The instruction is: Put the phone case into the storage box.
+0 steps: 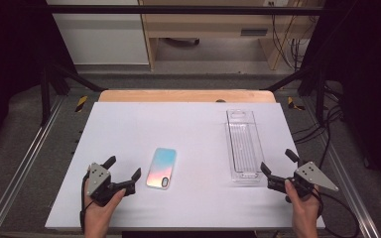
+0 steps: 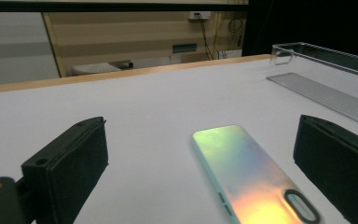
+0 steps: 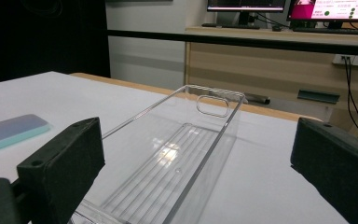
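Note:
A phone case [image 1: 161,167] with an iridescent blue-to-pink back lies flat on the white table top [image 1: 178,129], camera cutout toward the near edge. My left gripper [image 1: 124,168] rests open just left of it; in the left gripper view the phone case [image 2: 249,175] lies ahead between the spread jaws, nearer the right one. A long clear plastic tray [image 1: 243,146] lies at the right. My right gripper [image 1: 279,162] stands open at its near end, and in the right gripper view the clear plastic tray [image 3: 186,154] stretches away between the jaws. Neither gripper holds anything.
The white table top ends at a wooden strip [image 1: 186,95] at the far side. Metal frame rails [image 1: 25,163] run along both sides, with cables [image 1: 327,124] on the floor at the right. The phone case [image 3: 9,132] appears at the left in the right gripper view.

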A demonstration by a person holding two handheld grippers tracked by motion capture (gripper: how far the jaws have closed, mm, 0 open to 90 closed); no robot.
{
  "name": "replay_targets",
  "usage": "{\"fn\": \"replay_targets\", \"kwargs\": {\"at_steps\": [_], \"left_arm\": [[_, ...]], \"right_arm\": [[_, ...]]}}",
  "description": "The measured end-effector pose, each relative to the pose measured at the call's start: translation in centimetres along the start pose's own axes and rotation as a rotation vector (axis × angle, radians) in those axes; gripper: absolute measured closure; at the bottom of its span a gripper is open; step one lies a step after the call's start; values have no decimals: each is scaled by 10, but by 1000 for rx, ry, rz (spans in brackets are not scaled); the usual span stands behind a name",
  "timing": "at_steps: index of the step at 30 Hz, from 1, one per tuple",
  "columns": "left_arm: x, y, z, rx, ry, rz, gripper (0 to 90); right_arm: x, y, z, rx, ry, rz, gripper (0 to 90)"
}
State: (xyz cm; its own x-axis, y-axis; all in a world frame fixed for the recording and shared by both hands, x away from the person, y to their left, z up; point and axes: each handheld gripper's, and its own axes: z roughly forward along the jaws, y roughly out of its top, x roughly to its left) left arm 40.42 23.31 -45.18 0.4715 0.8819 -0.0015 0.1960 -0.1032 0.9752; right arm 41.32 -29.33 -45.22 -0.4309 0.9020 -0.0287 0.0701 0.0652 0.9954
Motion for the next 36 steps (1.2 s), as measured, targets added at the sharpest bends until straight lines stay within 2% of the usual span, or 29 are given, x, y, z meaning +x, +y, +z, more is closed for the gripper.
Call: {"fn": "replay_targets", "kwargs": {"at_steps": [1,3,4,9,12,24,27,30,36], "left_arm": [[-4,0,2,7,6,10,33],[-17,0,8,28,-21,42,37],[-17,0,8,28,-21,42,37],[-35,0,16,61,-69,79,37],[-39,-1,17,65,-78,90,37],[-42,0,21,75,-89,95,50],[-41,0,21,85,-83,96,109],[-39,0,20,86,-93,94,218],[-38,0,20,102,-98,90,304]], "right_arm": [[0,0,0,4,0,2,30],[1,-1,1,11,-2,2,29],[1,-1,1,10,-1,1,29],[0,-1,1,18,-4,7,28],[0,-1,1,18,-3,7,28],[1,-2,2,24,-2,2,27],[1,-2,2,26,-3,2,28],[1,-2,1,27,-3,2,28],[1,-2,1,27,-4,3,28]]}}
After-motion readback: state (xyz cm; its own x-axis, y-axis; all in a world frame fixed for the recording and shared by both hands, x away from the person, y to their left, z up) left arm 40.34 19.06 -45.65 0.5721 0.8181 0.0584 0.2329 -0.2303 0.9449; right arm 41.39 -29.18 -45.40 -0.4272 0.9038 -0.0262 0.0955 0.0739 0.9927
